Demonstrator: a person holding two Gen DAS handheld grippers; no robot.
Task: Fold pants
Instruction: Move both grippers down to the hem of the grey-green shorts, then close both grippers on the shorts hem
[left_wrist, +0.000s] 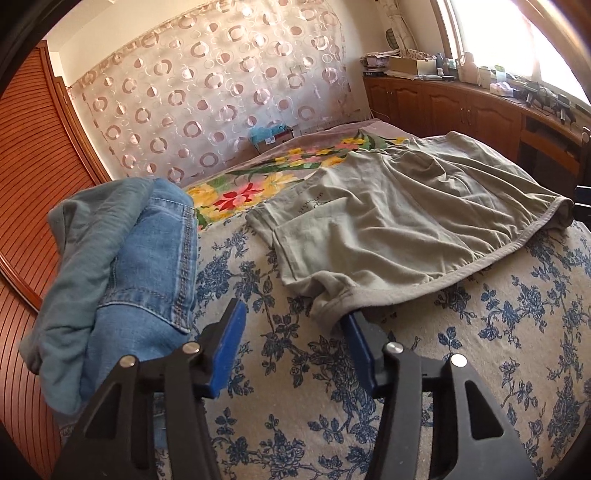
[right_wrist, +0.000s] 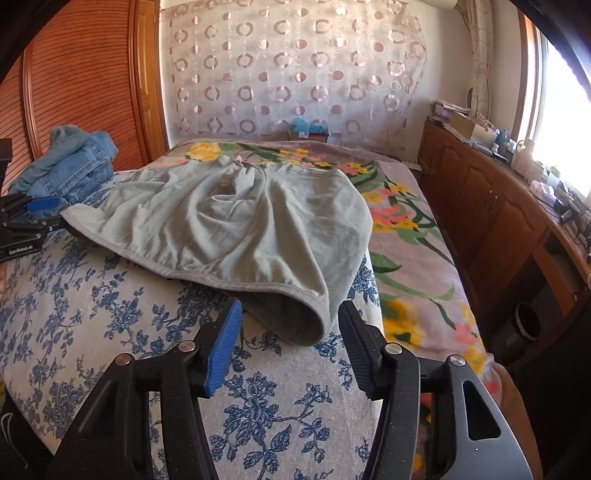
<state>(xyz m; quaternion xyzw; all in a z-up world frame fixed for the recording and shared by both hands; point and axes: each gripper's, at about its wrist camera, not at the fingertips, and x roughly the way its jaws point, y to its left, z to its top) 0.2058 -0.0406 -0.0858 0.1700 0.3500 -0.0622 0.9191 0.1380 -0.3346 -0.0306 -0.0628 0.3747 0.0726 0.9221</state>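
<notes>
Left gripper (left_wrist: 293, 325), right gripper (right_wrist: 290, 321) both parted, gripping nothing — straddling hem corners of grey-green pants (left_wrist: 399, 214); pinch both layers squarely before lifting.

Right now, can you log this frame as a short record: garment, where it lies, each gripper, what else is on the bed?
garment: grey-green shorts, spread flat, not yet folded
surface: bed with blue-flowered cover
left gripper: open, at one corner of the shorts' near edge, one finger tip under the hem
right gripper: open, the other corner of the hem between its fingers, not pinched
other item: bundled jeans on the bed, left of the shorts
</notes>
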